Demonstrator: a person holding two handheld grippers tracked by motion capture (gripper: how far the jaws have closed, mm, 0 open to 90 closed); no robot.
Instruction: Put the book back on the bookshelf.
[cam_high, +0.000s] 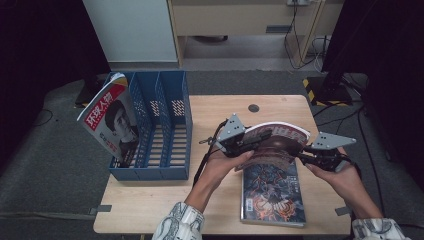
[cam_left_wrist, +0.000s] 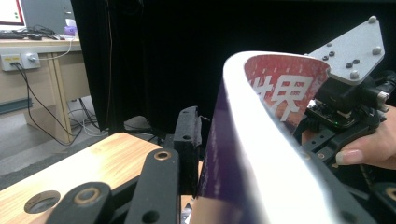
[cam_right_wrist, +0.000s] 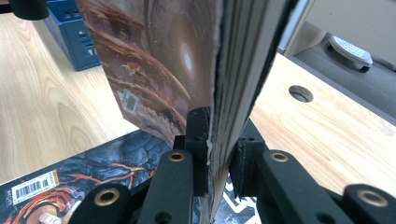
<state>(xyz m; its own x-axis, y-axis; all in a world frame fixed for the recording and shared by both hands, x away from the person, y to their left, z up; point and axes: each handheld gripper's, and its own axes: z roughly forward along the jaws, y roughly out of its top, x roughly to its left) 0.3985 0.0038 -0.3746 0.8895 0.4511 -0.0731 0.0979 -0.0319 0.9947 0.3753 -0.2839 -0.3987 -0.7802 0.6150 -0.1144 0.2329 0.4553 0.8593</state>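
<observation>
A person is holding a magazine (cam_high: 274, 142) up in the air over the middle of the table (cam_high: 150, 200), with one gripper on each end. The magazine is bending into an arch between the two grippers.

The left gripper (cam_high: 243, 142) is biting on the left end of the magazine. In the left gripper view, the magazine's purple cover (cam_left_wrist: 219, 154) is sitting between the black jaws, and one jaw is pressing right against it. Those jaws are sitting only a little way apart, clamped on the paper.

The right gripper (cam_high: 311, 151) is biting on the right end. In the right gripper view, both jaws are squeezing the stack of pages (cam_right_wrist: 229, 93) tight from each side. The right hand (cam_high: 345, 180) is holding this gripper near the right edge of the table, and the left hand (cam_high: 217, 167) is holding the other one near the middle.

A second magazine (cam_high: 272, 195) with a dark and orange cover is lying flat on the table, just under the lifted one and close to the front edge.

A blue file rack (cam_high: 160, 125) is standing at the back left corner of the table. A red and white magazine (cam_high: 110, 120) is leaning in its leftmost slot, tipping out to the left.
</observation>
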